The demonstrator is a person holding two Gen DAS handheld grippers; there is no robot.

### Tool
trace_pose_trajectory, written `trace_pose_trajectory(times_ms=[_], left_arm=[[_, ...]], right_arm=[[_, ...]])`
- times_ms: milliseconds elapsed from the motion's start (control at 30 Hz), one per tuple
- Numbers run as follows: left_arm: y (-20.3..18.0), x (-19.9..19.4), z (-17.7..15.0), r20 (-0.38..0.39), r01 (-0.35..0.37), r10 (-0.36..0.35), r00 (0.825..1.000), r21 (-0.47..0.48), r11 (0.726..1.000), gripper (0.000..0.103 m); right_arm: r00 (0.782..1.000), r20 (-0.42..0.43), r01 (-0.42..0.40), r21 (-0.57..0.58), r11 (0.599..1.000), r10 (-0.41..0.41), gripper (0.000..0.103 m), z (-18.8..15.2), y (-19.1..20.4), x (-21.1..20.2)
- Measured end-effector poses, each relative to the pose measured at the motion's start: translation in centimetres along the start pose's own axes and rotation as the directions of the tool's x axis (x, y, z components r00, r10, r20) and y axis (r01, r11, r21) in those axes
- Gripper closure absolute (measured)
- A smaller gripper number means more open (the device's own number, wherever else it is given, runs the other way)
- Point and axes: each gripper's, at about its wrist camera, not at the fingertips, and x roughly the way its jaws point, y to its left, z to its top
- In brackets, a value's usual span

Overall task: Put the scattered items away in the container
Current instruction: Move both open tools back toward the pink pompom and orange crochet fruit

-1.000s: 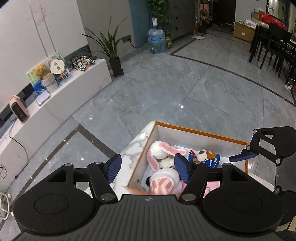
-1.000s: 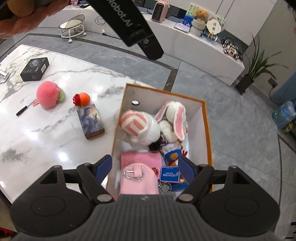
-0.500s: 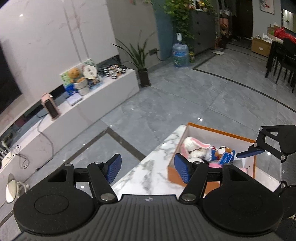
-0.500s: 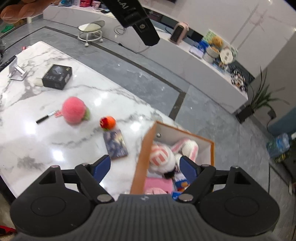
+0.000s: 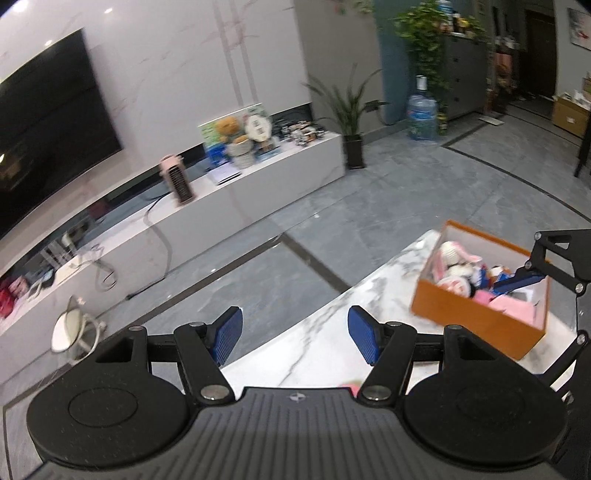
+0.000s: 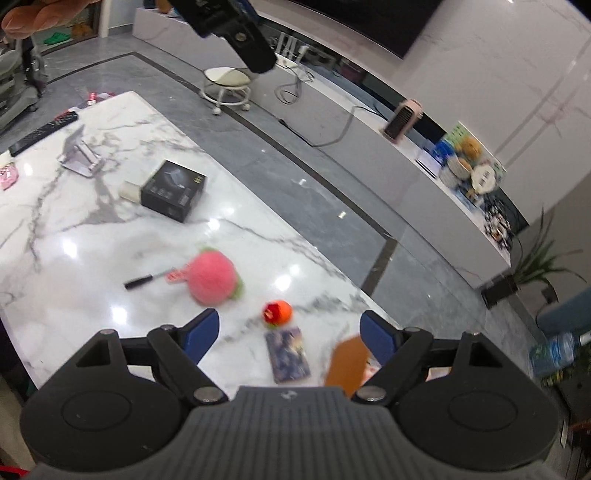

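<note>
An orange box (image 5: 476,314) with a white inside stands at the marble table's corner and holds a pink-eared bunny plush (image 5: 452,254) and other soft items. In the right wrist view only its orange corner (image 6: 347,363) shows. On the table lie a pink plush ball (image 6: 212,277), a small orange-red toy (image 6: 277,313), a dark card pack (image 6: 288,355), a black pen (image 6: 146,280) and a black box (image 6: 173,190). My left gripper (image 5: 294,338) is open and empty, left of the box. My right gripper (image 6: 290,334) is open and empty, above the orange toy and card pack.
The right gripper's blue finger (image 5: 517,282) hangs over the box in the left wrist view. The left gripper's body (image 6: 229,26) is high at the back. A remote (image 6: 40,133) and a metal stand (image 6: 79,155) lie far left. A stool (image 6: 227,83) stands beyond the table.
Both grippers have drawn back and swung left from over the box. The box has slid to the right edge of both views; the scattered table items are now centred under my right gripper.
</note>
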Motion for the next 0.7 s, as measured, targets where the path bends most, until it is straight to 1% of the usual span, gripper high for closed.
trace_pose_trajectory(times_ms=[167, 267, 367, 467, 567, 700], left_arm=[[3.7, -0.3, -3.4, -0.044, -0.031, 0.029, 0.999, -0.048, 0.998, 0.028], [5.6, -0.3, -5.7, -0.073, -0.037, 0.032, 0.997, -0.065, 0.997, 0.028], [7.0, 0.3, -7.0, -0.092, -0.034, 0.025, 0.995, -0.095, 0.995, 0.028], [7.6, 1.6, -8.3, -0.114, -0.022, 0.01, 0.993, -0.103, 0.994, 0.028], [7.6, 3.1, -9.3, -0.132, 0.006, -0.02, 0.991, -0.106, 0.994, 0.028], [6.4, 6.3, -10.1, -0.167, 0.041, -0.057, 0.984, -0.094, 0.995, 0.028]], right_arm=[[1.0, -0.004, -0.026, -0.034, 0.999, 0.026, 0.018, 1.8, 2.6, 1.4], [0.999, -0.01, -0.036, -0.049, 0.998, 0.035, 0.017, 2.6, 3.6, 2.3], [0.999, -0.019, -0.043, -0.058, 0.997, 0.042, 0.017, 3.1, 4.2, 3.2], [0.999, -0.032, -0.041, -0.054, 0.998, 0.04, 0.016, 3.2, 4.1, 4.3], [0.998, -0.06, -0.034, -0.031, 0.999, 0.032, 0.016, 2.6, 3.1, 5.9], [0.993, -0.114, -0.019, 0.005, 1.0, 0.02, 0.015, 1.1, 1.4, 8.6]])
